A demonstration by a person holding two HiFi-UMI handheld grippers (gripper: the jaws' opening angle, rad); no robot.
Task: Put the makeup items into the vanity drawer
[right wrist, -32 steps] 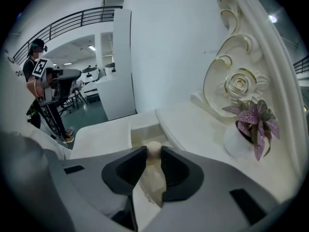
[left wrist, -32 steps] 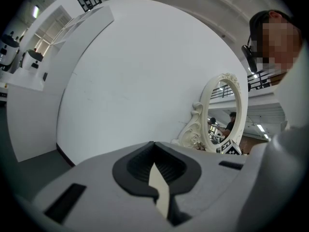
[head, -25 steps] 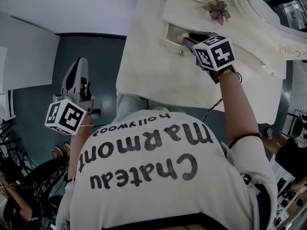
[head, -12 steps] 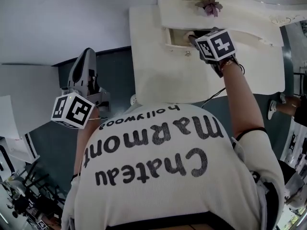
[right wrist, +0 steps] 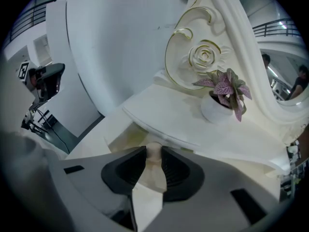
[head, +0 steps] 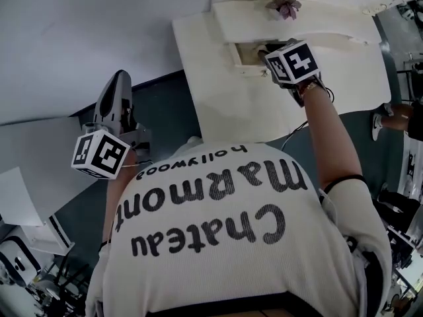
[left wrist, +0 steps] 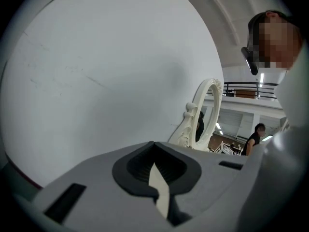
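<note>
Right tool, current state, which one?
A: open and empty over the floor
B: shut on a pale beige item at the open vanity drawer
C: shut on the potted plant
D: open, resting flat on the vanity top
B: in the right gripper view the right tool has its jaws clamped on a pale beige item, with the open drawer just ahead of it. The potted plant stands apart, beyond the tool.

A beige makeup item (right wrist: pixel 153 156) hangs at the open vanity drawer (head: pixel 246 52).
</note>
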